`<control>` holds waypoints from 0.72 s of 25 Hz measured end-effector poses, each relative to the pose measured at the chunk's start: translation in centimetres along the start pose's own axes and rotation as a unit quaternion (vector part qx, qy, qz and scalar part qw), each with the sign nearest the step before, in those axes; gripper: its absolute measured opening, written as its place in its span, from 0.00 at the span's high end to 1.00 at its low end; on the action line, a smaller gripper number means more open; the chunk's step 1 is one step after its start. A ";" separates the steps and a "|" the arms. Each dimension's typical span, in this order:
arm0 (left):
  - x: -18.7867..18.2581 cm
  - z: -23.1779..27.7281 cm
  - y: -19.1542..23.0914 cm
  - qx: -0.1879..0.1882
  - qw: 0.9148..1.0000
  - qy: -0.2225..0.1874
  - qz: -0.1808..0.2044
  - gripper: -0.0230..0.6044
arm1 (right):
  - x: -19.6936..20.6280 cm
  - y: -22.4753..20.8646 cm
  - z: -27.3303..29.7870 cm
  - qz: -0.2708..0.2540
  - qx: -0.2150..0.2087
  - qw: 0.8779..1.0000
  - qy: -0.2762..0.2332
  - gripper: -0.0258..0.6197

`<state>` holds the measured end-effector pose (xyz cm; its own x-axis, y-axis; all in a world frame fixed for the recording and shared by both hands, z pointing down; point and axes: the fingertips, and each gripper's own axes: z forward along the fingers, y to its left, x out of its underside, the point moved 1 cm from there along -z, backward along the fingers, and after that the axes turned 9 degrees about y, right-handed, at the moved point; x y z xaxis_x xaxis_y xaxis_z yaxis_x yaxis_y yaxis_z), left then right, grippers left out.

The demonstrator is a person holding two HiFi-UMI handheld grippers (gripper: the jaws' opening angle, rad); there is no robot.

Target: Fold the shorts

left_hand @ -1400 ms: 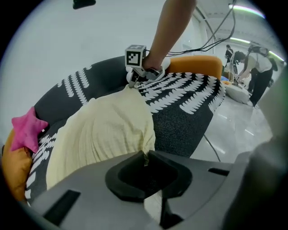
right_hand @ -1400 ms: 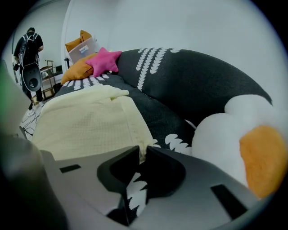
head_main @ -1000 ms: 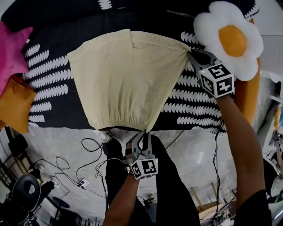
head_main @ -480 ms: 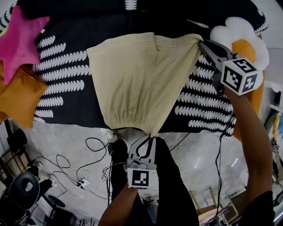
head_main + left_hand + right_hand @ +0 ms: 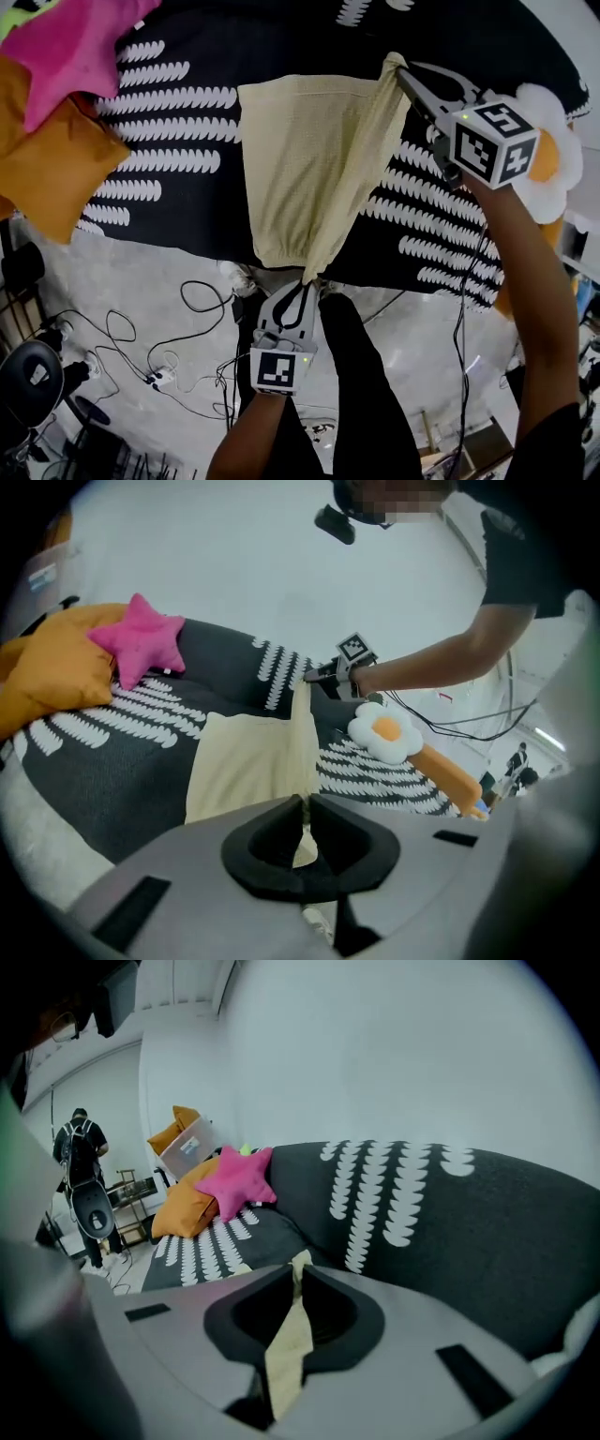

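Pale yellow shorts point(image 5: 305, 159) lie on a black sofa with white leaf print point(image 5: 178, 122), their right side lifted and folding over to the left. My left gripper point(image 5: 307, 280) is shut on the waistband corner at the sofa's near edge; the cloth point(image 5: 253, 761) runs away from its jaws in the left gripper view. Higher and farther back, my right gripper point(image 5: 397, 71) is shut on the leg hem corner, and a strip of yellow cloth point(image 5: 291, 1335) hangs between its jaws. The raised edge stretches taut between the two grippers.
A pink star cushion point(image 5: 80, 42) and an orange cushion point(image 5: 52, 164) sit at the sofa's left. A white and orange flower cushion point(image 5: 553, 150) lies at the right. Cables point(image 5: 178, 347) and black stands cover the grey floor below. A person point(image 5: 80, 1162) stands far off in the room.
Both grippers have lifted the shorts' right edge and carried it leftwards, so the spread cloth is narrower and doubled over. The right gripper moved farthest.
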<state>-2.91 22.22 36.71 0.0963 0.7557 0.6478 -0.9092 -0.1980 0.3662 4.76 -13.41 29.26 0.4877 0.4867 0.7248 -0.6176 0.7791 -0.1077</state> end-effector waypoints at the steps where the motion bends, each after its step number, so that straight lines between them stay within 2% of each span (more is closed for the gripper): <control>1: 0.2 -0.2 0.7 0.007 1.000 -0.006 -0.023 0.92 | -0.7 0.9 0.9 -0.011 -0.003 1.000 0.005 0.91; 6: 1.6 -0.2 3.6 0.042 0.989 -0.033 -0.136 0.92 | -2.8 5.2 6.5 -0.084 -0.022 0.995 0.042 0.91; 10: 3.5 0.3 5.9 0.061 0.974 -0.046 -0.214 0.92 | -2.9 8.9 12.3 -0.150 -0.044 0.984 0.090 0.90; 12: 4.2 0.3 6.6 0.072 0.966 -0.056 -0.241 0.92 | -2.9 11.0 14.7 -0.182 -0.055 0.976 0.110 0.90; 15: 5.1 0.4 7.4 0.080 0.959 -0.061 -0.264 0.92 | -2.8 14.0 17.7 -0.225 -0.070 0.961 0.144 0.90; 18: 5.8 0.4 8.0 0.066 0.953 -0.061 -0.289 0.92 | -1.4 16.3 20.3 -0.271 -0.088 0.941 0.180 0.90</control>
<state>-9.51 24.79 43.71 0.6199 0.6855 0.3818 -0.6314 0.1470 0.7614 -18.53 -9.47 40.29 0.8993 0.0759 0.4307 -0.1208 0.9896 0.0777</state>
